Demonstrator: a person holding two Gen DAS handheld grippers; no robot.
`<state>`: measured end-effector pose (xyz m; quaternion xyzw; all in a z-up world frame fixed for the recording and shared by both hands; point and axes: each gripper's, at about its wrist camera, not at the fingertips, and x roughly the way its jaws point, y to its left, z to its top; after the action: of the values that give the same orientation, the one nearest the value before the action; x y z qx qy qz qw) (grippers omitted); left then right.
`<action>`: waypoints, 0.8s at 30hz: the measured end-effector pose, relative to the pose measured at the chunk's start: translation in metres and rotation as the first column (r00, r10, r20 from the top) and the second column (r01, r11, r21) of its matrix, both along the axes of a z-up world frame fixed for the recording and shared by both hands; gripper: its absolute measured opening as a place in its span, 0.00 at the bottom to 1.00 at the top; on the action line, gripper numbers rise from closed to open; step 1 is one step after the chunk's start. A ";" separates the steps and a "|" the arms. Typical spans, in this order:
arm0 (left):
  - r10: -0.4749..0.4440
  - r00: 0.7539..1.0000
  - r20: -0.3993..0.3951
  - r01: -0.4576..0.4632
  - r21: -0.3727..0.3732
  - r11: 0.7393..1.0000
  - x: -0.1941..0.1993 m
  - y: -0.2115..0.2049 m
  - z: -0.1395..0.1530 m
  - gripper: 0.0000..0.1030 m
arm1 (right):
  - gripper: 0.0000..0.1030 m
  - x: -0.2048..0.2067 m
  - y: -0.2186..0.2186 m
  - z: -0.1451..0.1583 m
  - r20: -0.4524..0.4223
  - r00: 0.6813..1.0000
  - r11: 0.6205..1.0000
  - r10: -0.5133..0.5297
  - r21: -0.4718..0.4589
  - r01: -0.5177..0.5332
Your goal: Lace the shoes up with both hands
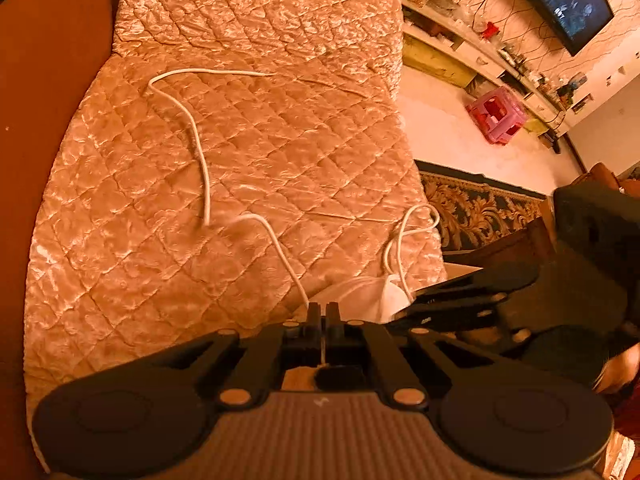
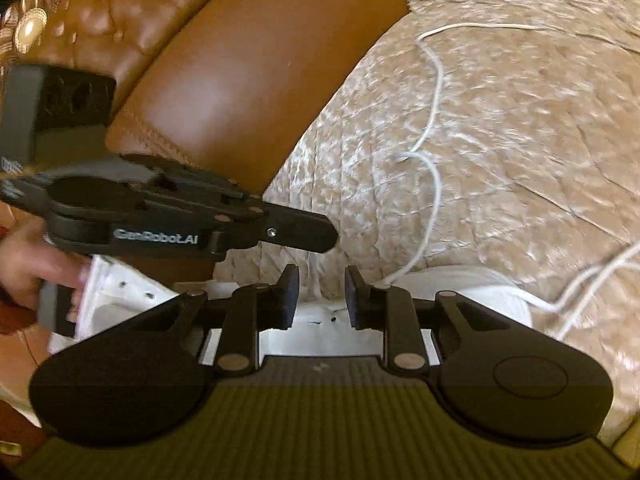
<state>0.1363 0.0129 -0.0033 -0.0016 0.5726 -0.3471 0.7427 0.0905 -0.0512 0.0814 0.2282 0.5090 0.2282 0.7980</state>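
A white shoe (image 2: 320, 322) lies on a quilted velvet cover (image 1: 256, 152), right under my right gripper (image 2: 322, 296), which is open with nothing between its pads. My left gripper (image 1: 322, 312) is shut, and a thin white sliver shows between its fingertips where the white lace (image 1: 200, 160) runs in. That lace (image 2: 436, 184) snakes away across the cover. The shoe (image 1: 360, 296) shows just past the left fingertips. A second looped lace end (image 1: 404, 240) lies beside the shoe. From the left, the left gripper (image 2: 332, 236) reaches over the shoe, held by a person's hand (image 2: 32, 264).
A brown leather sofa (image 2: 248, 80) borders the cover. Beyond the cover's edge are a patterned rug (image 1: 480, 208), a pink plastic stool (image 1: 496, 120), a low cluttered shelf (image 1: 452, 40) and a wall television (image 1: 568, 0). The right gripper's body (image 1: 460, 300) crowds the left one from the right.
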 end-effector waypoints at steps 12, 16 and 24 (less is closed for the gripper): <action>-0.052 0.999 0.005 0.052 -0.099 0.994 0.001 0.013 0.012 0.23 | 0.04 -0.026 -0.036 -0.006 -0.017 0.948 0.925 -0.317 0.215 0.313; -0.156 0.987 0.039 0.157 -0.024 0.987 -0.006 -0.010 0.012 0.26 | 0.04 -0.035 -0.061 0.016 0.020 0.905 0.837 -0.426 0.389 0.385; 0.010 0.855 0.518 -0.012 0.001 1.000 -0.006 -0.011 0.094 0.03 | 0.05 -0.066 -0.081 0.123 0.280 0.829 0.771 -0.483 0.584 0.252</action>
<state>0.1306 0.0020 0.0908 0.0901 0.3524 -0.3296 0.8712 0.0246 -0.1325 0.2047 0.4800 0.1893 0.2362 0.8234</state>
